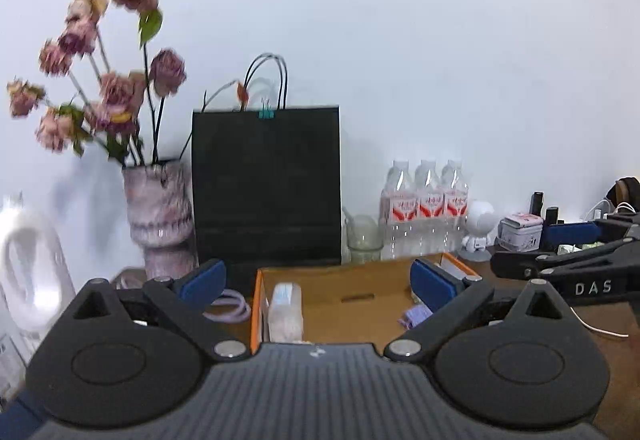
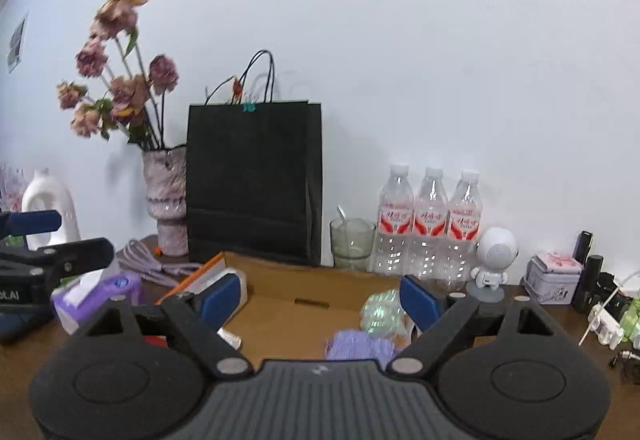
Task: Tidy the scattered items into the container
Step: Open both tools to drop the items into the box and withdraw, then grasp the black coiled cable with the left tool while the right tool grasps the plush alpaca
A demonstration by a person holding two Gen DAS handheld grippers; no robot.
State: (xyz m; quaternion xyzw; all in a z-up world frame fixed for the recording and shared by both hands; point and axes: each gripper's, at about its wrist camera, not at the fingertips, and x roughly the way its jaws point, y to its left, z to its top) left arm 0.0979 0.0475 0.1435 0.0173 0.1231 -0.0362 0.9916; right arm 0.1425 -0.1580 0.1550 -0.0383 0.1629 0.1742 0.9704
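My left gripper (image 1: 318, 282) hangs unclenched and empty over the cardboard box (image 1: 344, 292), its jaws spread wide, I judge so it can clear the rim. Inside the box lie one white packet (image 1: 285, 314) at the left and one purple bundle (image 1: 416, 316) at the right. My right gripper (image 2: 320, 298) is likewise released, holding nothing. Behind, left to right: one vase (image 2: 166, 199), one black bag (image 2: 254, 183), three bottles (image 2: 428, 224).

bg: plain white wall (image 1: 440, 39) | brown wood desk (image 2: 540, 324) | soft even light
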